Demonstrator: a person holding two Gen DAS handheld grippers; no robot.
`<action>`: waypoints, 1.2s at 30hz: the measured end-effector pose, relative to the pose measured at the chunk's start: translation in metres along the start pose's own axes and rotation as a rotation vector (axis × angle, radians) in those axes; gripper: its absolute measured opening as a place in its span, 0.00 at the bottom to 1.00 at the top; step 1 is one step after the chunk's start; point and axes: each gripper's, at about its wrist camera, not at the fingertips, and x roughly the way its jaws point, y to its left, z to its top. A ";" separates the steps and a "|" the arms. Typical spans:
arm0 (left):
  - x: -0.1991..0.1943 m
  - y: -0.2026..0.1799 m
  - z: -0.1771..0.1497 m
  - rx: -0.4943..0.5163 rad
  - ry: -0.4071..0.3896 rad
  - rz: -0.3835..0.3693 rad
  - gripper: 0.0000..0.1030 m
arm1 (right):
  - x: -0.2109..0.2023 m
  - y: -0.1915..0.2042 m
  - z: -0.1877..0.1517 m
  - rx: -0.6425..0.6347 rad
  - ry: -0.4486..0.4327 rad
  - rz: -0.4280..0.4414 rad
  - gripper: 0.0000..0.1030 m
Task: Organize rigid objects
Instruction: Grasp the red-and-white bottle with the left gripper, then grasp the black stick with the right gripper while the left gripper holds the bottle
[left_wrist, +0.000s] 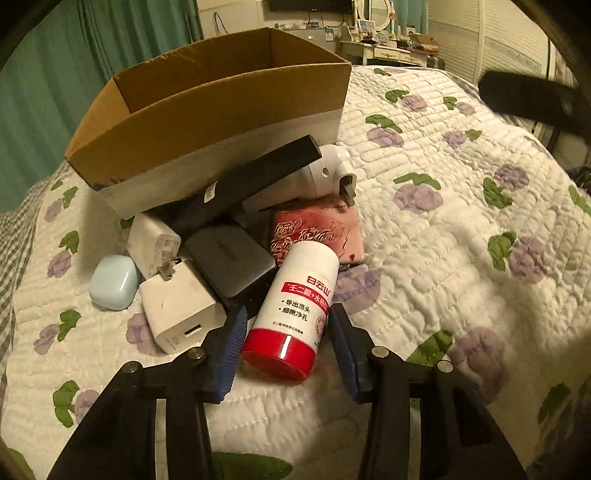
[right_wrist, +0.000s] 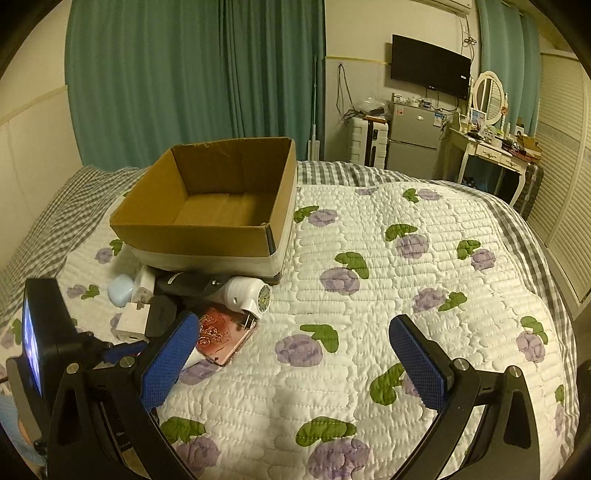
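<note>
Bottle: laid on the quilt, nearest in the pile, red cap toward the camera.
Left gripper: narrowed around the bottle; contact cannot be told.
Right gripper: held wide, empty.
Cardboard box: placed behind, open, apparently as the receptacle.

Pink case — half hidden under bottle, charger

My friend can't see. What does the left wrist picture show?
The left gripper closes around a white bottle with a red cap lying on a flowery quilt. Behind it sit chargers, a pink case and an open cardboard box.
</note>
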 end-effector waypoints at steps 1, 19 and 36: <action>0.001 0.000 0.003 -0.007 0.009 -0.015 0.43 | 0.001 0.000 0.000 -0.001 0.003 0.001 1.00; -0.059 0.048 0.008 -0.205 -0.161 0.120 0.35 | 0.021 0.037 0.006 -0.224 0.006 0.059 1.00; -0.021 0.134 -0.003 -0.408 -0.117 0.228 0.35 | 0.141 0.150 0.001 -0.862 0.091 0.027 0.50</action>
